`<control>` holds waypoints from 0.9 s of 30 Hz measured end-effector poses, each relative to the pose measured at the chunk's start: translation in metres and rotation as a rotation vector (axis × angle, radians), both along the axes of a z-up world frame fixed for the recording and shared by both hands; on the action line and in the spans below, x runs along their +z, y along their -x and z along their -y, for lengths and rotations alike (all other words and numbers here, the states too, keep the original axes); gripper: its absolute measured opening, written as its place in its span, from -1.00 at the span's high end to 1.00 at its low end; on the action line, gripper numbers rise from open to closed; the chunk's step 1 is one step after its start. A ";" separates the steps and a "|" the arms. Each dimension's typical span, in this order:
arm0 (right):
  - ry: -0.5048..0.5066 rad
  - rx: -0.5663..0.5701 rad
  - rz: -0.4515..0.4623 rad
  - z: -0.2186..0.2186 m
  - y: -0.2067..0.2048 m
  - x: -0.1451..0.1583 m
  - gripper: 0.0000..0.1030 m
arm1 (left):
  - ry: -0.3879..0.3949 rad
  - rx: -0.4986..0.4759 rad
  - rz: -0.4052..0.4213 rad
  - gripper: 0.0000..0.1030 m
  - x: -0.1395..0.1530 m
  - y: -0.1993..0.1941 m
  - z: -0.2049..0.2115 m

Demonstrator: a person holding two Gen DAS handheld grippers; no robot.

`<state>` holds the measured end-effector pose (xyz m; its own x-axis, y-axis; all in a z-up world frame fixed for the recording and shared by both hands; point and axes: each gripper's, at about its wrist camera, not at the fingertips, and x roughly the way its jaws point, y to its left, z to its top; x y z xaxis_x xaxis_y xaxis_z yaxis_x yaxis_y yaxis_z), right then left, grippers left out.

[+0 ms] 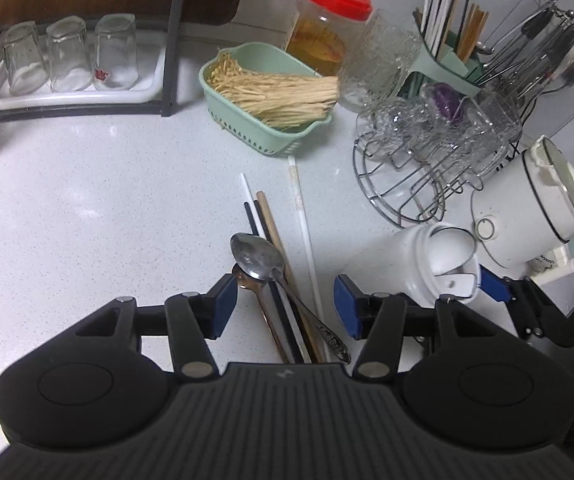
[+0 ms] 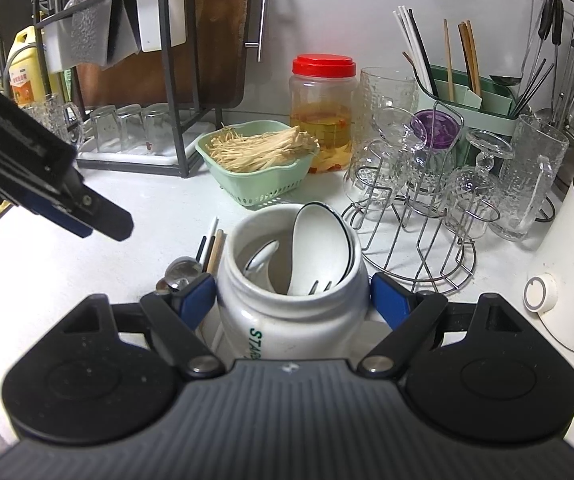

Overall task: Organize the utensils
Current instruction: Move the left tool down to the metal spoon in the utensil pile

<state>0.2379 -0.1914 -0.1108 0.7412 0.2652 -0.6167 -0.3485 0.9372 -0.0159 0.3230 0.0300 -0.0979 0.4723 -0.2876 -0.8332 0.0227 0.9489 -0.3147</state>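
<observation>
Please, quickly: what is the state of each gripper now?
Left gripper: open, above the metal spoon, holding nothing.
Right gripper: closed on the white jar.

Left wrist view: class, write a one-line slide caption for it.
Open left gripper hovers over metal spoons and chopsticks lying on the counter, beside the white jar.

Two metal spoons [image 1: 256,257] and roughly five loose chopsticks [image 1: 271,224] lie on the surface, hard to count exactly. One white jar [image 2: 293,280], one red-lidded jar [image 2: 323,114], one green basket [image 2: 259,184]. Three upturned glasses [image 1: 67,54] on the tray.
</observation>
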 end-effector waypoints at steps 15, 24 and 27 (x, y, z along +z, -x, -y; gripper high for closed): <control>0.002 0.017 -0.005 0.003 0.000 0.001 -0.68 | -0.020 0.016 -0.038 -0.15 -0.036 -0.023 -0.003; 0.008 0.031 -0.014 0.003 -0.002 0.002 -0.68 | -0.031 -0.032 -0.024 -0.15 -0.051 -0.042 0.008; 0.008 0.032 -0.011 0.003 -0.001 0.001 -0.68 | -0.062 -0.029 -0.033 -0.15 -0.059 -0.049 0.012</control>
